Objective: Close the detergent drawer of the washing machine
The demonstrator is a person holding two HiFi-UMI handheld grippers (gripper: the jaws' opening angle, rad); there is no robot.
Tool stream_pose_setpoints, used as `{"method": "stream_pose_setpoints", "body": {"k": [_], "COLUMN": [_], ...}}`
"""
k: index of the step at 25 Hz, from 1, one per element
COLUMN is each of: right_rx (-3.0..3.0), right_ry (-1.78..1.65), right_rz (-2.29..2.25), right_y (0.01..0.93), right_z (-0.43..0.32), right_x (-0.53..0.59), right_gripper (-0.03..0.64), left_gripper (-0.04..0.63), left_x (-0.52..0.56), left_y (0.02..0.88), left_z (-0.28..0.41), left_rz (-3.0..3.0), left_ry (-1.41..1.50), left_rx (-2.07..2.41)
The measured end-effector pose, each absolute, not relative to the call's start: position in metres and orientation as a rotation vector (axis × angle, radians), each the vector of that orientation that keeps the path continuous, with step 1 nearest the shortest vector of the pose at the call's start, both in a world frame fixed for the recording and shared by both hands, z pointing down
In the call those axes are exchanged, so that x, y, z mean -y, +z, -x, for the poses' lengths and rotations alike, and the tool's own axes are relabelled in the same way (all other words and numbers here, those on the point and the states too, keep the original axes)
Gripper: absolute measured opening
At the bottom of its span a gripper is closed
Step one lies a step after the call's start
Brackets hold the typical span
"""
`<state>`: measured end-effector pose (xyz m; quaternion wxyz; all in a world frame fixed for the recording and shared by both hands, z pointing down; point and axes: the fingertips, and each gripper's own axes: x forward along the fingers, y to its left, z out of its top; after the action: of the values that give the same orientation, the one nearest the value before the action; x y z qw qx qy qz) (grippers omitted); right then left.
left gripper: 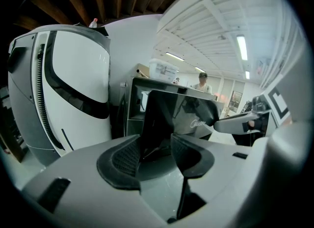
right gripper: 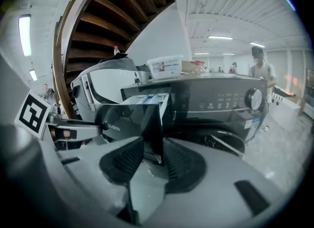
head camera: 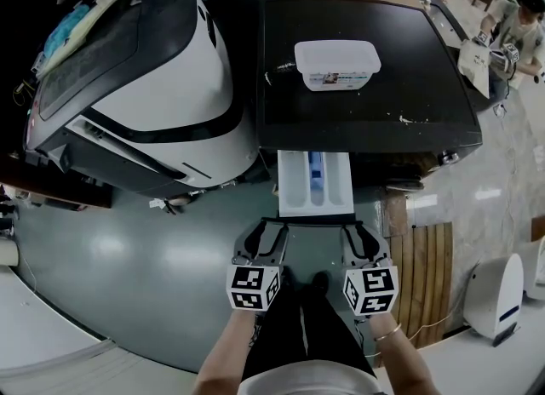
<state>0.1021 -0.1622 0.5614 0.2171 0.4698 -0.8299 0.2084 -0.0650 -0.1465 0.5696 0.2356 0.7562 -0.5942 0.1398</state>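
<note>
Detergent drawer (head camera: 315,185) is pulled out from the front edge of the black washing machine (head camera: 426,70), near its left corner. My left claw (head camera: 268,230) is clenched on the drawer front's left corner. My right claw (head camera: 356,231) is clenched on its right corner.
</note>
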Motion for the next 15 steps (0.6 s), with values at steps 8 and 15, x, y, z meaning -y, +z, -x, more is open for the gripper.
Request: {"method": "stream_pose_setpoints", "body": {"k": [8, 15], "right_rx": [2.299, 2.299], "right_ry": [0.568, 0.565], "right_rz": [-1.324, -1.334], "right_y": [0.559, 0.559], "right_z": [-0.099, -0.097], "right_x": [0.175, 0.183], "right_gripper": [0.107, 0.107], "left_gripper": [0.183, 0.180], "left_x": [0.159, 0.167], "left_y": [0.568, 0.567], "left_z": [0.068, 0.070], "left_rz": [-2.067, -2.065], "left_ry": [0.379, 0.379], "left_rx": [1.645, 1.657]}}
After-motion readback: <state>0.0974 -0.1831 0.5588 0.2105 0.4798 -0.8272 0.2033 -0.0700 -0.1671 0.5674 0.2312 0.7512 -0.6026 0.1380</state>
